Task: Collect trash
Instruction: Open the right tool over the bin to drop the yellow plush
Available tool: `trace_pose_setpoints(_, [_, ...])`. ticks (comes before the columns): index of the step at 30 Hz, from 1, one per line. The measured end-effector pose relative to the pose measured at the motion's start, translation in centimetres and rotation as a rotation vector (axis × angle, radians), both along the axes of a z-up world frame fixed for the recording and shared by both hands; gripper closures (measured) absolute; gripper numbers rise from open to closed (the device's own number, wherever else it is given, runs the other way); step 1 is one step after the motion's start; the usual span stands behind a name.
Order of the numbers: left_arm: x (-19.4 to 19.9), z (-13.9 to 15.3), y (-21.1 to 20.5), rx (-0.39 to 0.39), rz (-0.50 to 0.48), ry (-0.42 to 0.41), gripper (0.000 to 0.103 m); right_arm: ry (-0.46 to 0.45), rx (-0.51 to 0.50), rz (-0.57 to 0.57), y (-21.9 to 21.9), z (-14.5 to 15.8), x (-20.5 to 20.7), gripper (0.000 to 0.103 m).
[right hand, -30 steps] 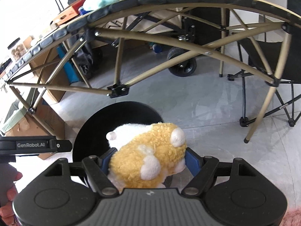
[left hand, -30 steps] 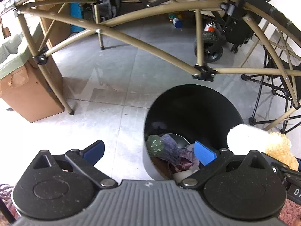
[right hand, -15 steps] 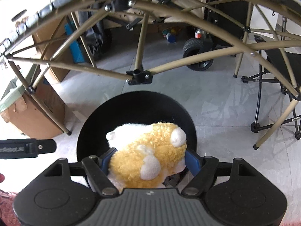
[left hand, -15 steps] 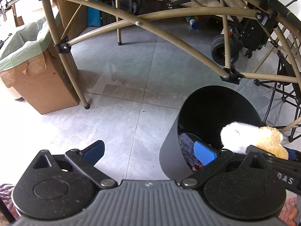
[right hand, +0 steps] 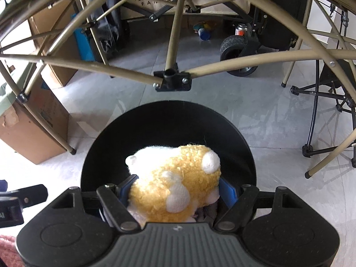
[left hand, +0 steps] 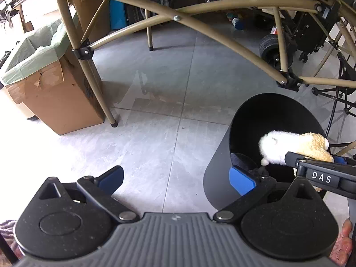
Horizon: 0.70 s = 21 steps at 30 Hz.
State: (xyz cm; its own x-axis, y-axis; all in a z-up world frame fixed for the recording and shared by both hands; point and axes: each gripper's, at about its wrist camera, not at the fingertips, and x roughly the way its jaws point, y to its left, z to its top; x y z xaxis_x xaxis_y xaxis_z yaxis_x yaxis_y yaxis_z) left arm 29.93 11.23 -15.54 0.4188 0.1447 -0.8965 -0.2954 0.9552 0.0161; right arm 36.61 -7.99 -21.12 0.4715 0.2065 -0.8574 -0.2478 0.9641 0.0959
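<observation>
A fluffy yellow-and-white plush toy [right hand: 175, 182] sits squeezed between the blue pads of my right gripper [right hand: 178, 189], which is shut on it. The toy hangs over the mouth of a black round trash bin [right hand: 169, 120]. In the left wrist view the same plush toy [left hand: 293, 146] and the right gripper's side show above the bin [left hand: 222, 178] at the right. My left gripper [left hand: 175, 178] stands open over bare grey floor, left of the bin, with nothing between its fingers. Dark cloth-like trash [left hand: 240, 160] lies inside the bin.
A tan folding table frame [left hand: 200, 26] arches overhead, its leg [left hand: 98, 93] standing on the floor at left. A cardboard box with a green liner [left hand: 44, 84] stands far left. A wheeled cart [right hand: 240, 49] and a folding chair's black legs [right hand: 322, 102] are beyond the bin.
The right gripper carried the plush toy forward and down until it hangs over the bin's mouth. The left gripper drifted left, away from the bin, so the bin now sits at its right.
</observation>
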Motion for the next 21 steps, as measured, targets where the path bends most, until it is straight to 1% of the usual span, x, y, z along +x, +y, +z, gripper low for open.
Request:
trace_pose_setpoints(4, [0.0,-0.3,0.0,0.008,-0.002,0.008,0.0,0.024,-0.03,0.013,0.4,-1.0,0.2,0.027])
trace_pose_setpoints(10, [-0.1,-0.7,-0.1,0.018,-0.014,0.017,0.0,0.036,-0.031,0.014,0.3,-1.4,0.3,0.027])
trace_pose_setpoints(13, [-0.1,-0.7,-0.1,0.02,-0.017,0.019,0.0,0.045,-0.03,0.017,0.2,-1.5,0.3,0.025])
trace_pose_setpoints(14, [-0.1,-0.8,-0.1,0.021,-0.018,0.019,0.0,0.046,-0.03,0.016,0.3,-1.5,0.4,0.022])
trace_pose_setpoints(16, [-0.1,-0.8,-0.1,0.022,-0.019,0.022,0.0,0.047,-0.033,0.019,0.3,-1.5,0.4,0.019])
trace_pose_setpoints(18, [-0.1,-0.9,-0.1,0.023,-0.02,0.025,0.0,0.038,-0.041,0.02,0.4,-1.4,0.4,0.013])
trace_pose_setpoints(19, [-0.1,-0.9,-0.1,0.024,-0.02,0.026,0.0,0.034,-0.044,0.021,0.4,-1.4,0.4,0.007])
trace_pose_setpoints(20, [-0.1,-1.0,-0.1,0.024,-0.021,0.027,0.0,0.031,-0.047,0.023,0.4,-1.3,0.3,0.004])
trace_pose_setpoints(21, [-0.1,-1.0,-0.2,0.025,-0.021,0.027,0.0,0.029,-0.049,0.026,0.4,-1.3,0.3,0.003])
